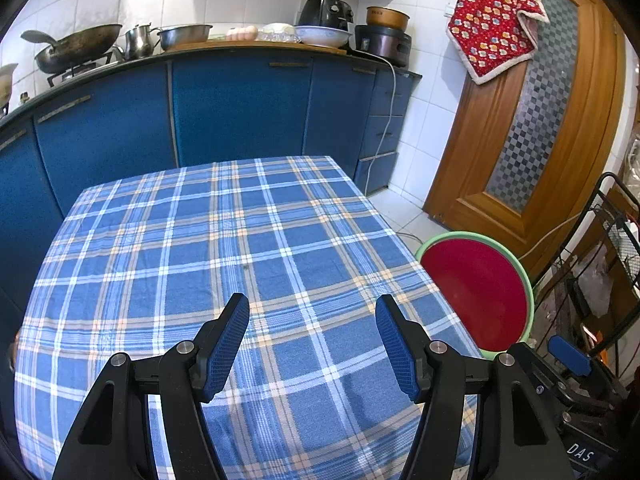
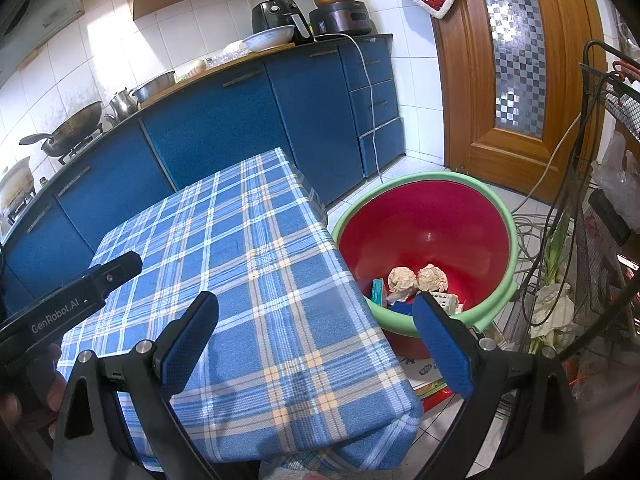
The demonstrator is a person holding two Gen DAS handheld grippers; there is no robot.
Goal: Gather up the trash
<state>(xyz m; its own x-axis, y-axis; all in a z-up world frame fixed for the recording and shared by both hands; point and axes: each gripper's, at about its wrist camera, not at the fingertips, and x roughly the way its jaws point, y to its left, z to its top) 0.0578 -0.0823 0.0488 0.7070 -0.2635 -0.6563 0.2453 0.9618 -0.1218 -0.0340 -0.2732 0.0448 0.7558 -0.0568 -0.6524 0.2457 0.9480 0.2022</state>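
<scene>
A red basin with a green rim (image 2: pixel 424 224) stands on the floor right of the table; it also shows in the left wrist view (image 1: pixel 476 292). Inside lie two crumpled paper balls (image 2: pixel 402 279) (image 2: pixel 432 277), a teal box (image 2: pixel 377 290) and a printed white box (image 2: pixel 446 301). My left gripper (image 1: pixel 313 312) is open and empty above the blue plaid tablecloth (image 1: pixel 224 248). My right gripper (image 2: pixel 316 312) is open and empty over the table's right edge, beside the basin. The left gripper's body (image 2: pixel 80 296) shows at the left of the right wrist view.
Blue kitchen cabinets (image 1: pixel 240 108) run behind the table, with a wok (image 1: pixel 76 46), pots, bowls and an air fryer (image 1: pixel 326 12) on the counter. A wooden door (image 1: pixel 532 120) is at the right. A black wire rack (image 2: pixel 600 200) with bags and cables stands right of the basin.
</scene>
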